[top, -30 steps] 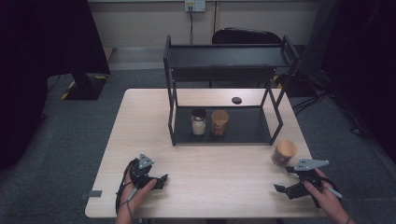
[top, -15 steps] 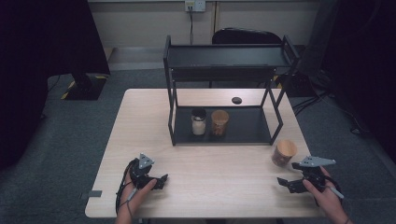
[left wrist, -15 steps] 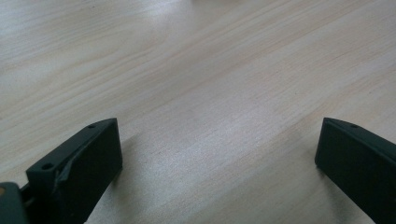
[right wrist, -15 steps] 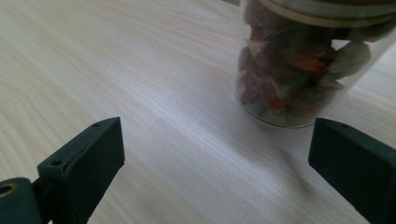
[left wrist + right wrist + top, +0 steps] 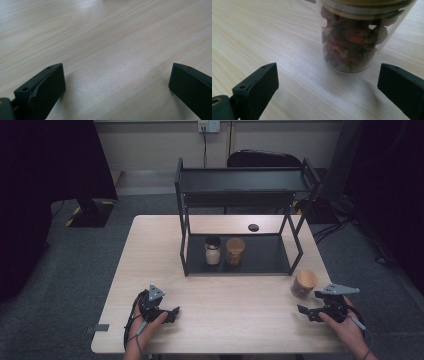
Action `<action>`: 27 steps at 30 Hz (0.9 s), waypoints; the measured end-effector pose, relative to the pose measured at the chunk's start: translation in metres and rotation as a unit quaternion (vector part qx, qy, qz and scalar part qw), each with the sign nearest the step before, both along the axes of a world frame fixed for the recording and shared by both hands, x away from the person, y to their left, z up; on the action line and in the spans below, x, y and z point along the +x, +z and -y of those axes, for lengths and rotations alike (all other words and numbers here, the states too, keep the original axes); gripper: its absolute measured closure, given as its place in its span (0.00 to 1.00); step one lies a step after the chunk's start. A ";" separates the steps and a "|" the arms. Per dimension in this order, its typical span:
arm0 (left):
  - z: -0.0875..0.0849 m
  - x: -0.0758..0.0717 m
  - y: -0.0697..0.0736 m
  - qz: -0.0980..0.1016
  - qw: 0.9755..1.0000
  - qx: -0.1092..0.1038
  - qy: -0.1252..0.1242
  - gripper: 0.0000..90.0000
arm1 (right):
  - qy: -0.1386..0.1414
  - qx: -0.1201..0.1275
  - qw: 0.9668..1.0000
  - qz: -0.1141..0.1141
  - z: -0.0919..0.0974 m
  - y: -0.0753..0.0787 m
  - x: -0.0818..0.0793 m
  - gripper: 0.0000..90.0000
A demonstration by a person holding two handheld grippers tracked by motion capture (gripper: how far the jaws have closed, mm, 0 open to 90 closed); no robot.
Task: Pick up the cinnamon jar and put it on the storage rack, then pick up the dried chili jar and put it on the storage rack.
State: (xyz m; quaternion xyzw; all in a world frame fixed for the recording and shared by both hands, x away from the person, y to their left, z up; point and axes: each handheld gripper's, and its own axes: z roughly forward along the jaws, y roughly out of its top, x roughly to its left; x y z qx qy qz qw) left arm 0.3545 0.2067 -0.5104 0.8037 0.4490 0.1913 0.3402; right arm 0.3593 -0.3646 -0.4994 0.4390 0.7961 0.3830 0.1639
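Gaping right tongs (image 5: 328,82) face jar (image 5: 354,42) near table edge (image 5: 327,285).

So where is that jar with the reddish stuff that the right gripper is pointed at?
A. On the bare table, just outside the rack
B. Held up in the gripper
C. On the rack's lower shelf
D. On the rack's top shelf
A: the jar stands on the table by the rack's front right leg, ahead of the open right gripper.
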 end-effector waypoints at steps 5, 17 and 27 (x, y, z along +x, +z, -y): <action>0.000 0.000 0.000 0.000 1.000 0.000 0.000 0.00 | -0.004 -0.001 1.000 0.000 0.002 -0.001 0.002 0.03; 0.000 0.000 0.000 0.000 1.000 0.000 0.001 0.00 | -0.010 -0.003 1.000 0.005 0.004 -0.001 0.006 0.03; 0.000 0.000 0.000 0.000 1.000 0.000 0.001 0.00 | -0.008 -0.003 1.000 0.006 0.004 -0.001 0.009 0.03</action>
